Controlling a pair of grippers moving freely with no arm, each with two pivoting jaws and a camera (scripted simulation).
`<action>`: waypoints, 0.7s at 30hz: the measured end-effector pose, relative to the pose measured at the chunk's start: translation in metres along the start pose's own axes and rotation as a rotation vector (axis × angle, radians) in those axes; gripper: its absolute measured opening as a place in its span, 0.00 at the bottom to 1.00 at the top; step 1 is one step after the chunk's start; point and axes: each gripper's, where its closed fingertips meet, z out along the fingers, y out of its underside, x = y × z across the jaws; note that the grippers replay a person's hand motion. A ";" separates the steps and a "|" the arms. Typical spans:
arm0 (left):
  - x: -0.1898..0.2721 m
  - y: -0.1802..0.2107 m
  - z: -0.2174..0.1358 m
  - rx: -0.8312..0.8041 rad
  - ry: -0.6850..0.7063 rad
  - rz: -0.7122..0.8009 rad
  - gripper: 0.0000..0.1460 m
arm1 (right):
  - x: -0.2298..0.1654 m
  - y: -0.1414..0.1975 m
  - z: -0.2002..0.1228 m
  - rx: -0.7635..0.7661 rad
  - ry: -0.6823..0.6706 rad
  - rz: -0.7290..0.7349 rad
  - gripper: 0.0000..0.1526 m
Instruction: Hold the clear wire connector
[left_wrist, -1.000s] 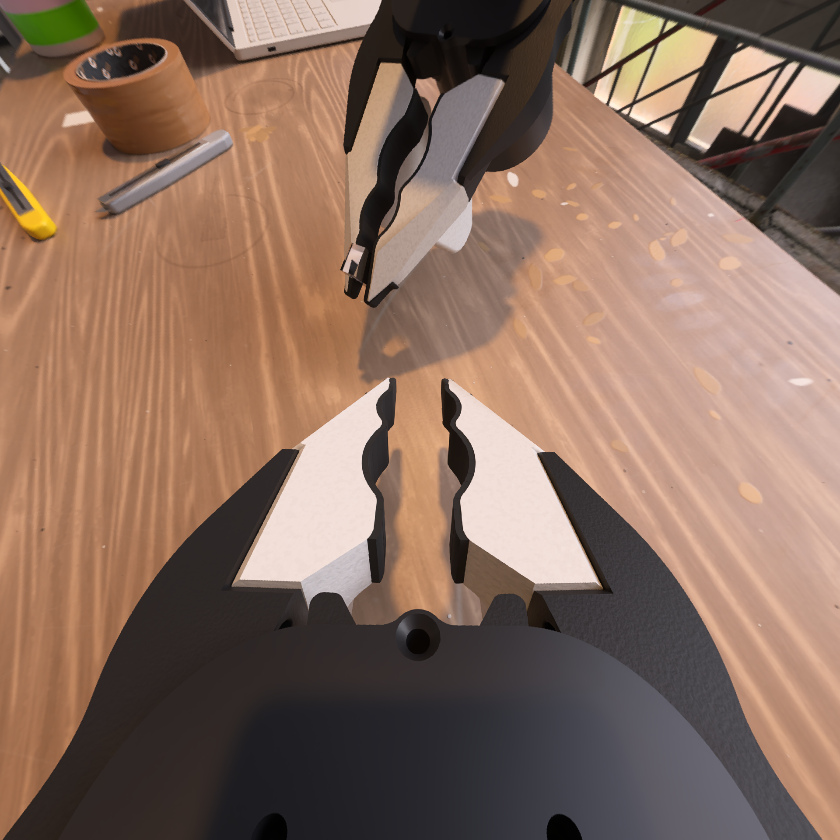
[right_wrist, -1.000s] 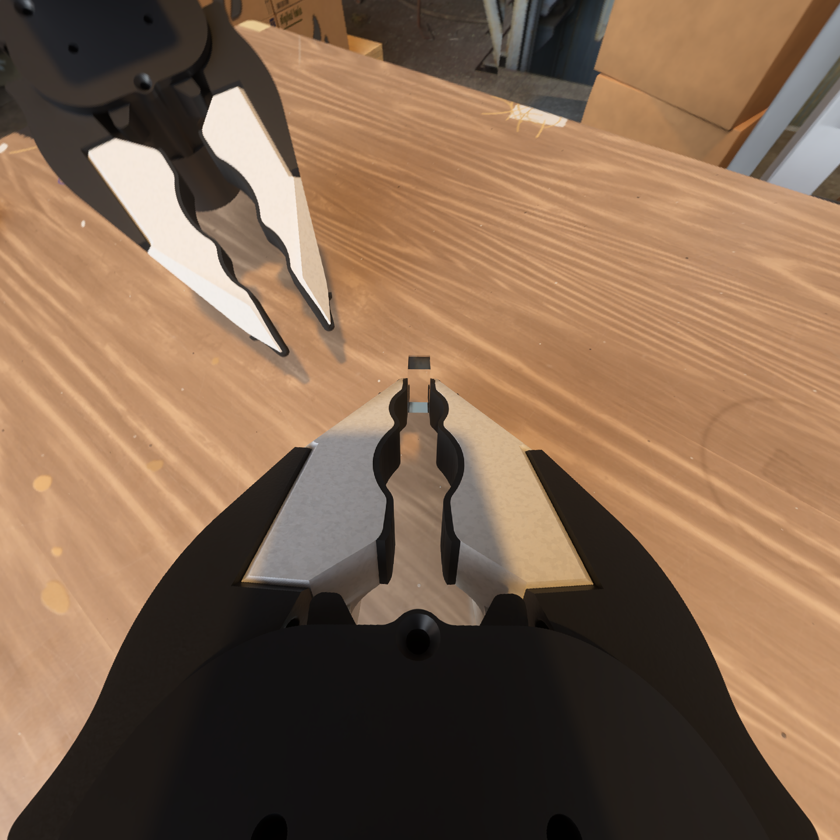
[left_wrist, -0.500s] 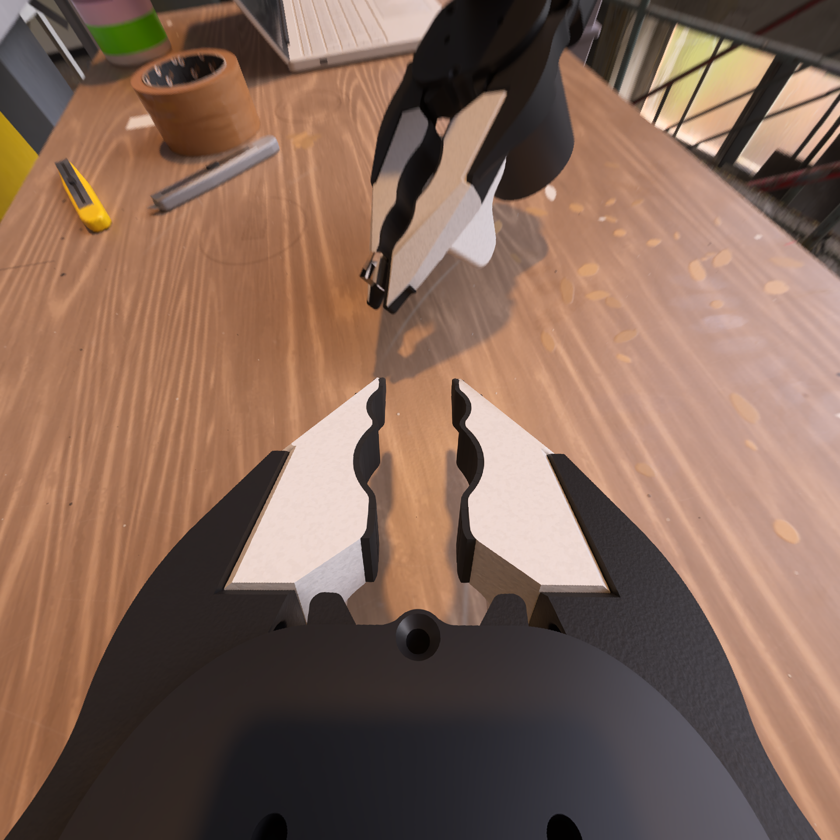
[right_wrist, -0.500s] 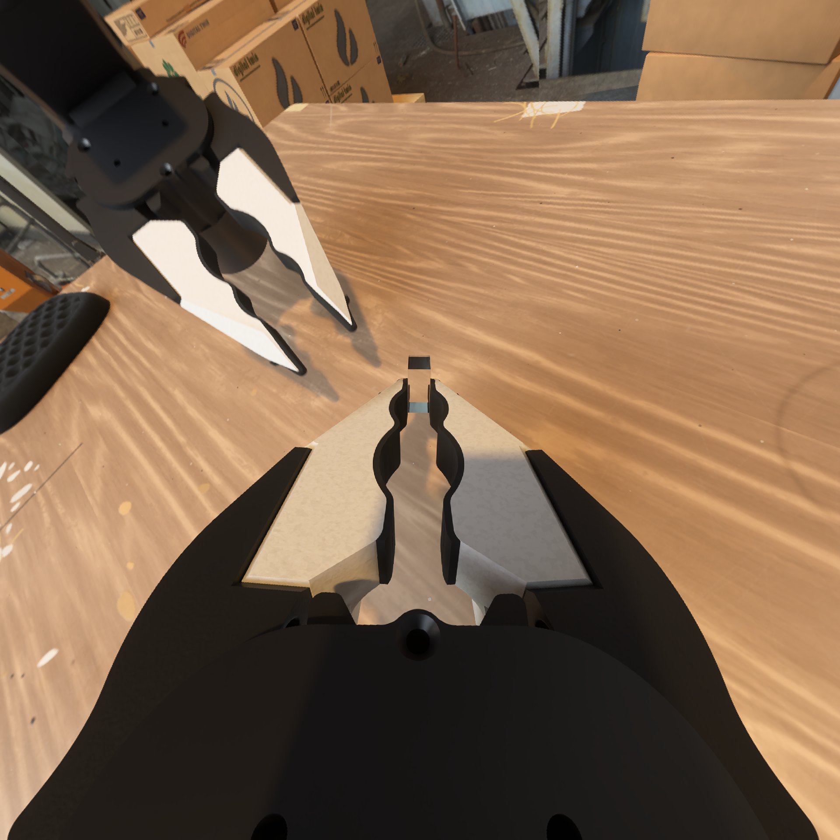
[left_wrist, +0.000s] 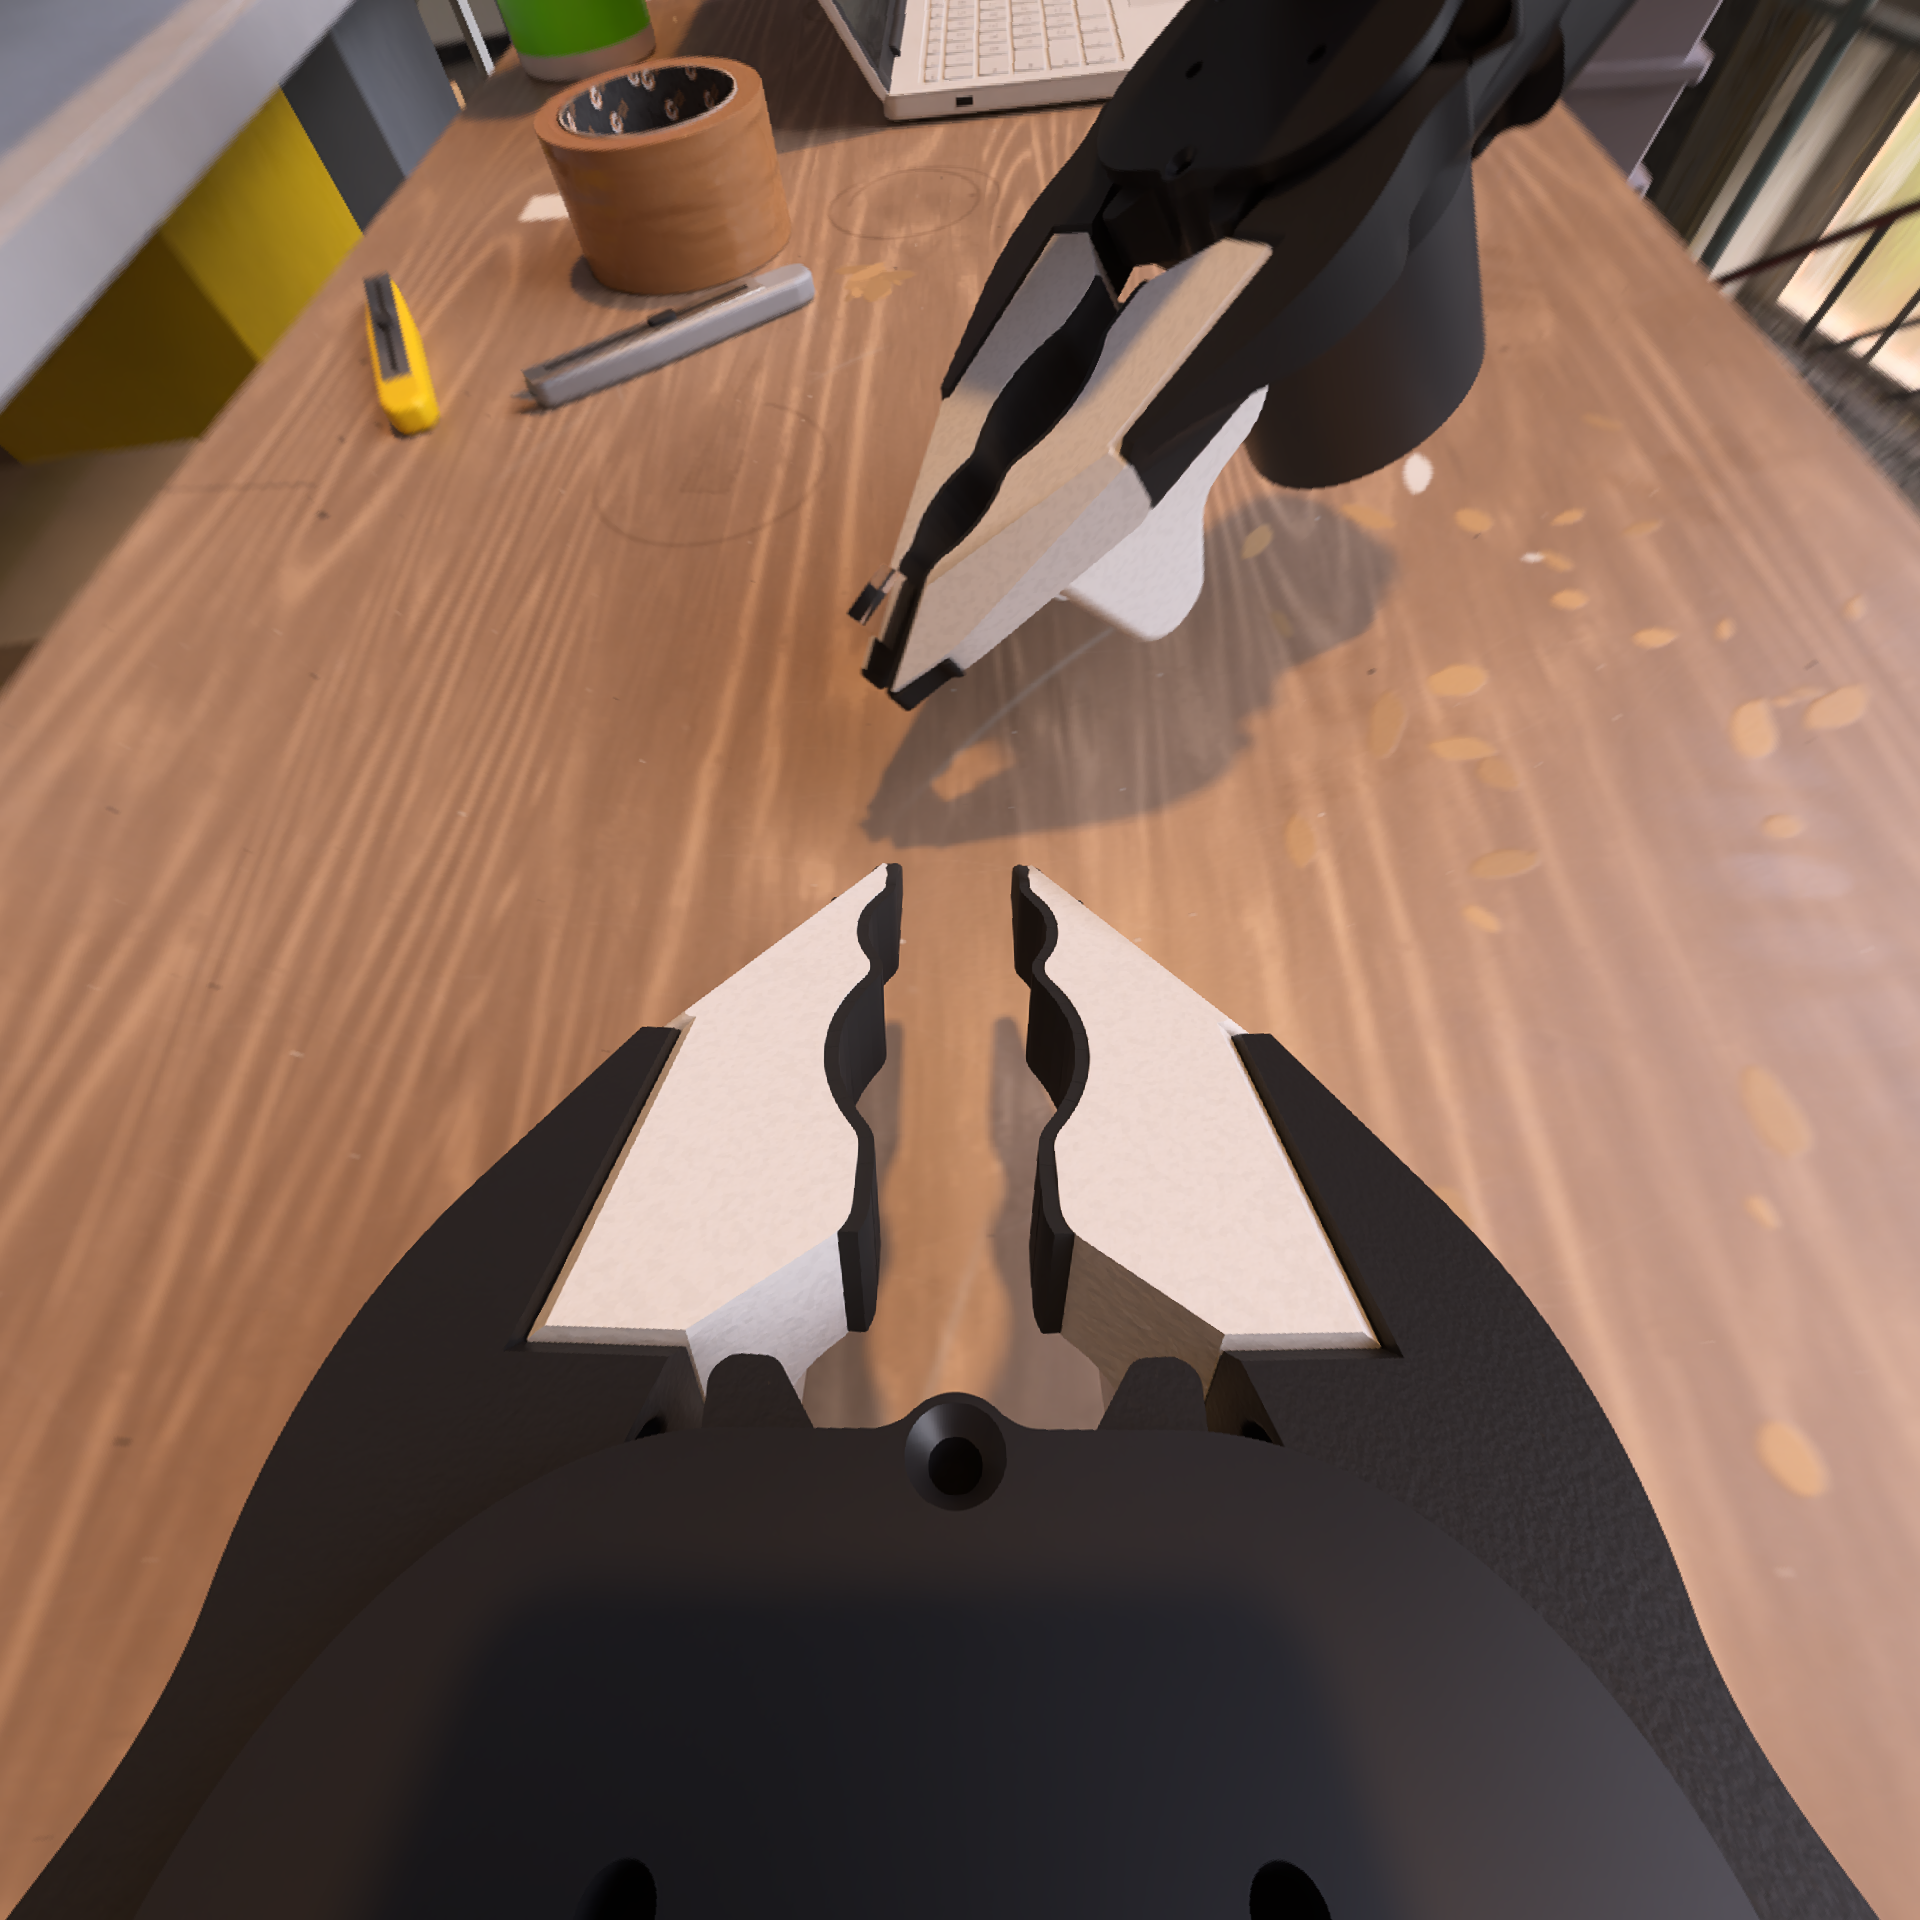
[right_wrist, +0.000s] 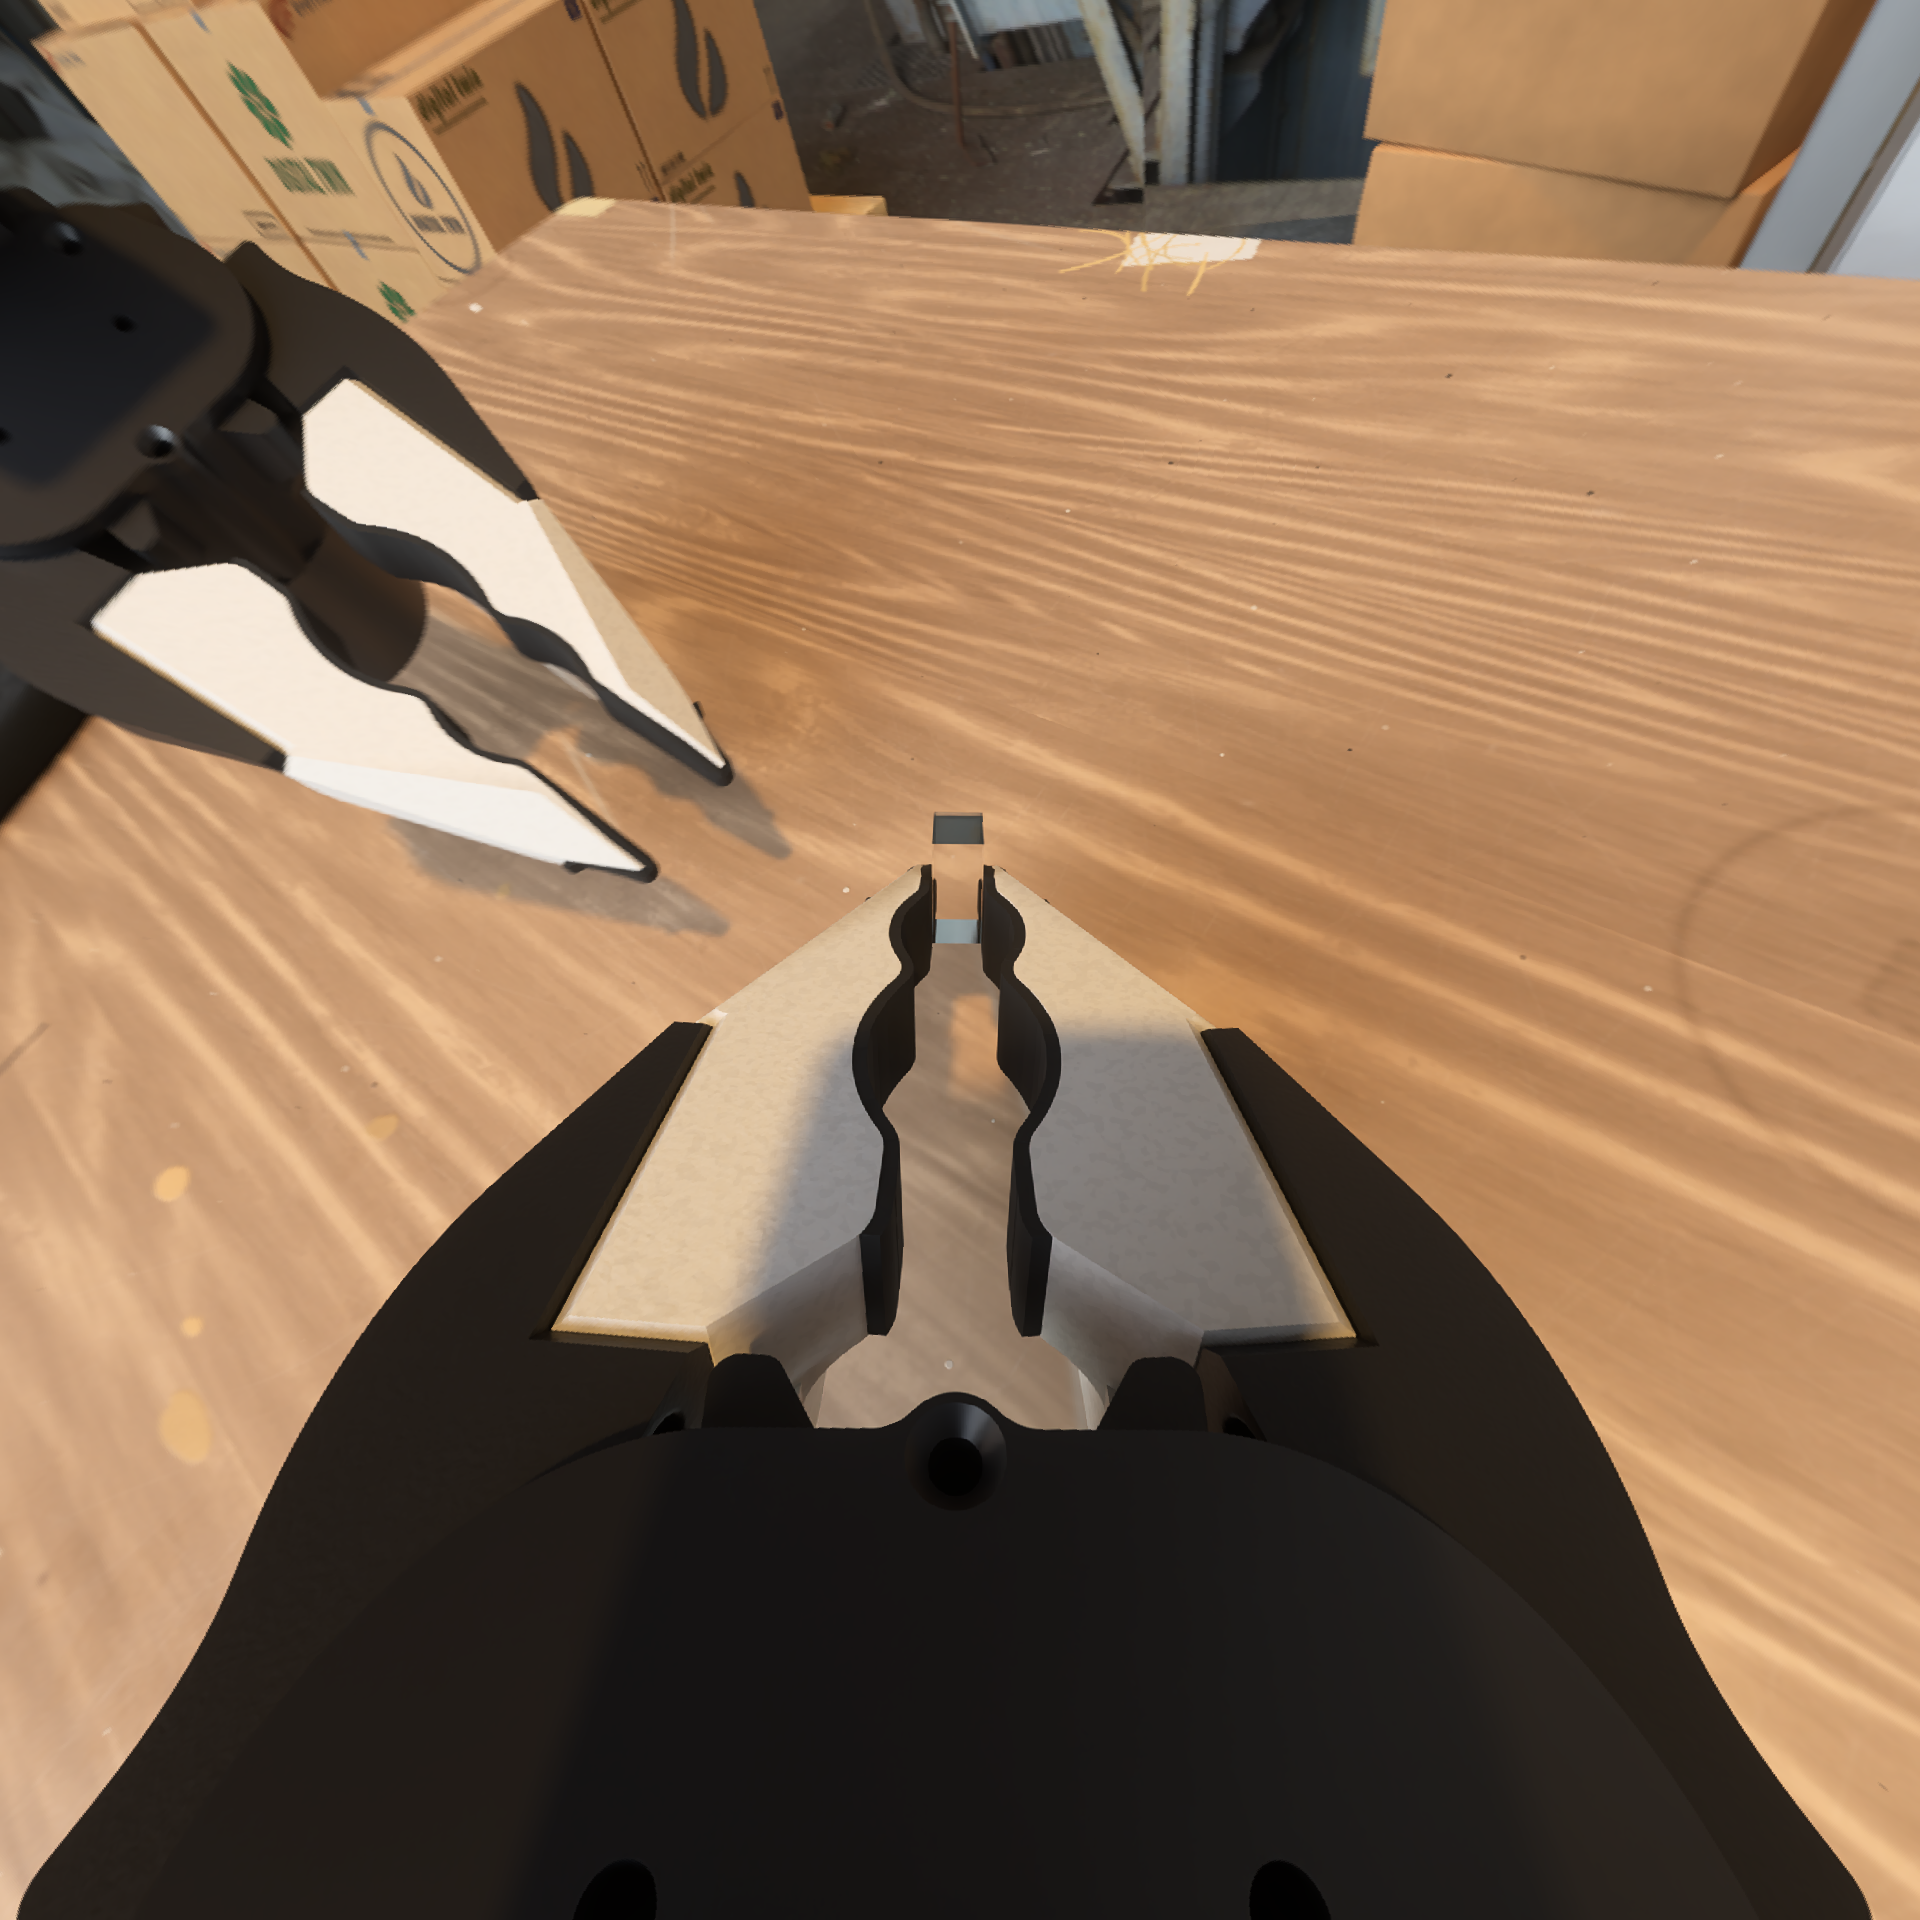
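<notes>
The clear wire connector (left_wrist: 871, 601) sits pinched at the fingertips of the right hand-held gripper (left_wrist: 902, 665), raised above the wooden surface (left_wrist: 416, 831). The left hand-held gripper (left_wrist: 956, 883) is partly spread with nothing between its fingers; a tape roll (left_wrist: 665, 177) stands far off.

In the right wrist view, the connector (right_wrist: 957, 873) pokes past the right hand-held gripper (right_wrist: 954, 883), clamped narrow on it; the left hand-held gripper (right_wrist: 686, 821) hovers nearby.

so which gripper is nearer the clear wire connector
Right. The right gripper is shut on the clear wire connector, pinched at its tips above the table. The left gripper is open, empty and well apart from it.
</notes>
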 end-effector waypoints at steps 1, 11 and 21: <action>0.004 0.000 0.000 0.000 0.013 -0.033 0.14 | 0.000 0.000 0.000 -0.003 0.019 -0.018 0.05; 0.015 0.007 -0.015 -0.003 0.008 -0.155 0.25 | 0.004 -0.003 -0.007 0.038 0.122 -0.115 0.05; 0.042 0.011 -0.001 -0.083 0.098 -0.215 0.27 | -0.012 0.001 -0.010 0.046 0.189 -0.197 0.05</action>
